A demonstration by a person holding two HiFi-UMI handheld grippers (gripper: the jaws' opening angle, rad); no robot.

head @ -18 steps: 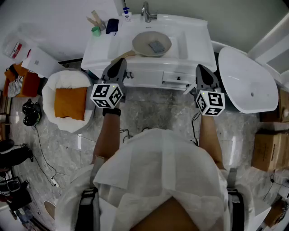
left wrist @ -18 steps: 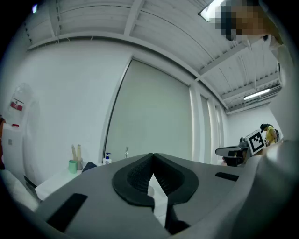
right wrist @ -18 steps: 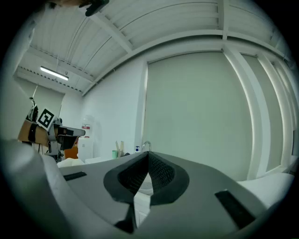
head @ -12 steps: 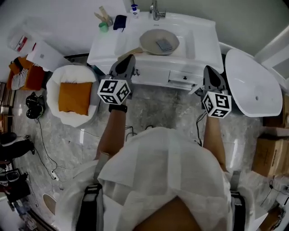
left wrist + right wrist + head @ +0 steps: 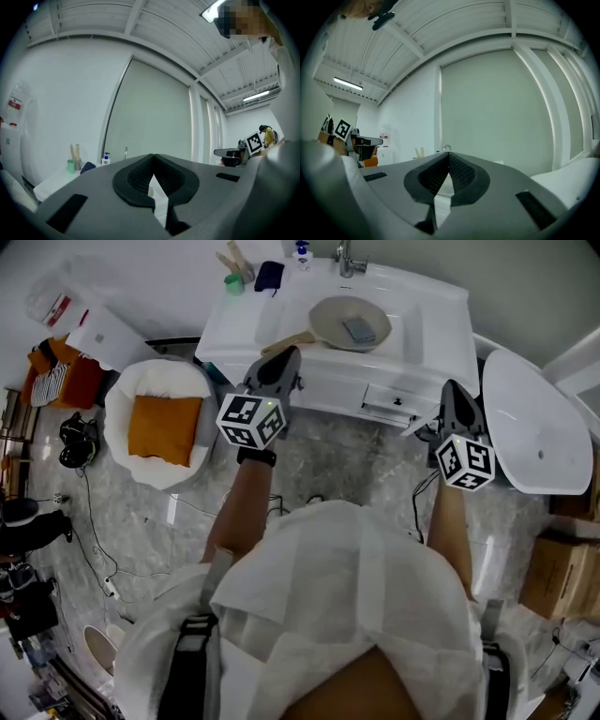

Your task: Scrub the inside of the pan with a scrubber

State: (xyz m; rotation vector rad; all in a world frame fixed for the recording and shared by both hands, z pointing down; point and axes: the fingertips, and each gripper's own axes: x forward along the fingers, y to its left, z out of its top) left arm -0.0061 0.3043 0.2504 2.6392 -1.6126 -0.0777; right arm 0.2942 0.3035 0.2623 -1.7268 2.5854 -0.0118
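Note:
A grey pan (image 5: pixel 336 312) with a wooden handle (image 5: pixel 289 341) lies in the white sink (image 5: pixel 412 329) at the top of the head view. A grey-blue scrubber (image 5: pixel 359 330) rests inside it. My left gripper (image 5: pixel 279 360) is shut and empty, held in front of the sink's near left edge, close to the handle's end. My right gripper (image 5: pixel 455 394) is shut and empty too, in front of the sink cabinet's right end. In both gripper views the jaws point up at the wall; the left gripper (image 5: pixel 153 157) and the right gripper (image 5: pixel 448 157) hold nothing.
A faucet (image 5: pixel 344 259), a soap bottle (image 5: pixel 301 253), a dark cloth (image 5: pixel 269 276) and a green cup (image 5: pixel 234 283) with brushes stand at the sink's back. A white bin with an orange cushion (image 5: pixel 165 428) sits at the left, a white toilet lid (image 5: pixel 533 423) at the right. Cables trail over the marble floor.
The head view has shifted, so the sink and bin sit further right and up. Both grippers have come closer to the sink front and stay shut.

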